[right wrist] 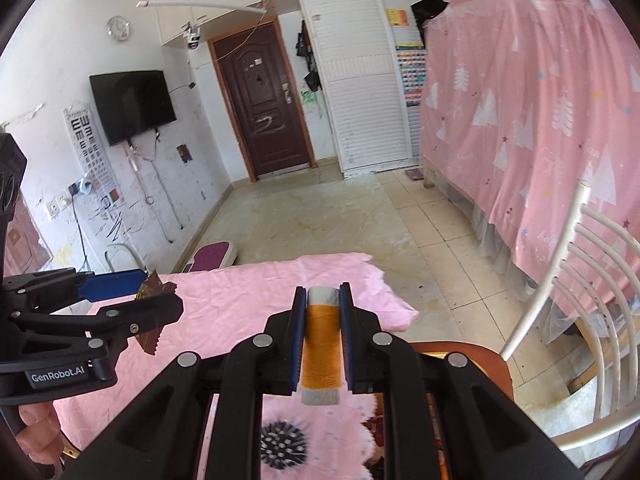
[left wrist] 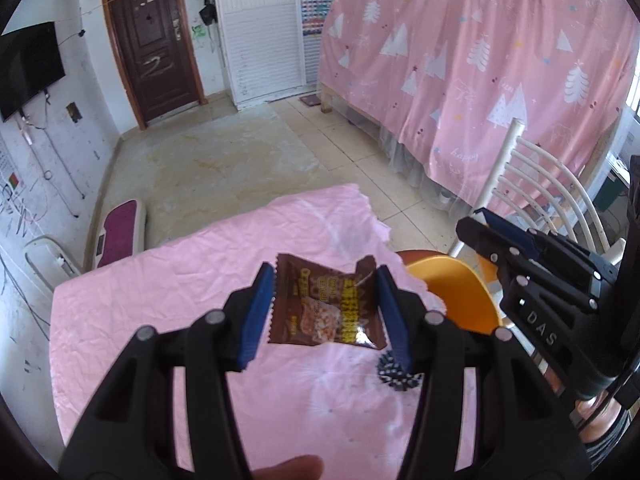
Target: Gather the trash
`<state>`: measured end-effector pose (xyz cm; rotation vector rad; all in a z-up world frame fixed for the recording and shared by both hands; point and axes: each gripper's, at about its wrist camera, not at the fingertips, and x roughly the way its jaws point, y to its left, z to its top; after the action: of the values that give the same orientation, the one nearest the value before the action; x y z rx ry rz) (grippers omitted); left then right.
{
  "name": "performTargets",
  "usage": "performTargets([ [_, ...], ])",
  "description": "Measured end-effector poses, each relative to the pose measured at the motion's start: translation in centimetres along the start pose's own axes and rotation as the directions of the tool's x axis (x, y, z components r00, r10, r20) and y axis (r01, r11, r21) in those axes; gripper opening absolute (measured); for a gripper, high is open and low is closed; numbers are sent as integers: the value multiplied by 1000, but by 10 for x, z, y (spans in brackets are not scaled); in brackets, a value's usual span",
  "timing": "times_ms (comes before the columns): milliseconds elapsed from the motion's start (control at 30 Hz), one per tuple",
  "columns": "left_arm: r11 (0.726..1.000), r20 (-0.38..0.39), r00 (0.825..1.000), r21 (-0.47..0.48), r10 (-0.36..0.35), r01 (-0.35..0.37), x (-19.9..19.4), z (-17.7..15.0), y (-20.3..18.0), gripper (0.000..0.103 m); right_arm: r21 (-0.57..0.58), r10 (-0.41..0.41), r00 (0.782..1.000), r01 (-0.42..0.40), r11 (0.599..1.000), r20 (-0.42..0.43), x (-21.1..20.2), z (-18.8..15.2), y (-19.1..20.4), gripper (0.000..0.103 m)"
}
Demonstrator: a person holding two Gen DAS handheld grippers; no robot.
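1. The left gripper [left wrist: 326, 312] clamps a brown snack wrapper [left wrist: 326, 306] between its blue pads, held in the air above the pink tablecloth [left wrist: 160, 320].
2. At about five o'clock from the wrapper, a black-and-white spiky ball [left wrist: 398, 372] lies on the cloth.
3. The right gripper [right wrist: 322, 336] is closed tight on a spool of orange thread [right wrist: 321, 346], lengthwise between its pads.
4. An orange container [left wrist: 456, 292] sits at three o'clock beside the table; its contents cannot be seen.
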<state>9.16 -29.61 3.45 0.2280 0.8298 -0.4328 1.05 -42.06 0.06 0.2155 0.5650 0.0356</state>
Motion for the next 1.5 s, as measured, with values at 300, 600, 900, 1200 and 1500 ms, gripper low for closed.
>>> performTargets([
  [300, 989, -14, 989, -10, -149, 149, 18, 9, -53, 50, 105, -43, 999, 41, 994, 16, -14, -20, -67, 5],
  [600, 976, -48, 975, -11, -216, 216, 48, 15, -92, 50, 171, -56, 998, 56, 984, -2, -5, -38, -104, 5],
  [900, 974, -96, 970, 4, -225, 226, 75, 18, -115, 56, 187, -60, 998, 63, 980, -23, 3, -47, -120, 5],
  [1200, 976, -80, 973, 1, -216, 217, 69, 18, -104, 65, 192, -33, 998, 43, 980, -54, 12, -48, -120, 6],
  [1500, 982, 15, 982, 3, -189, 189, 28, 4, -80, 65, 174, -33, 996, 46, 984, -78, 17, -46, -103, 7],
])
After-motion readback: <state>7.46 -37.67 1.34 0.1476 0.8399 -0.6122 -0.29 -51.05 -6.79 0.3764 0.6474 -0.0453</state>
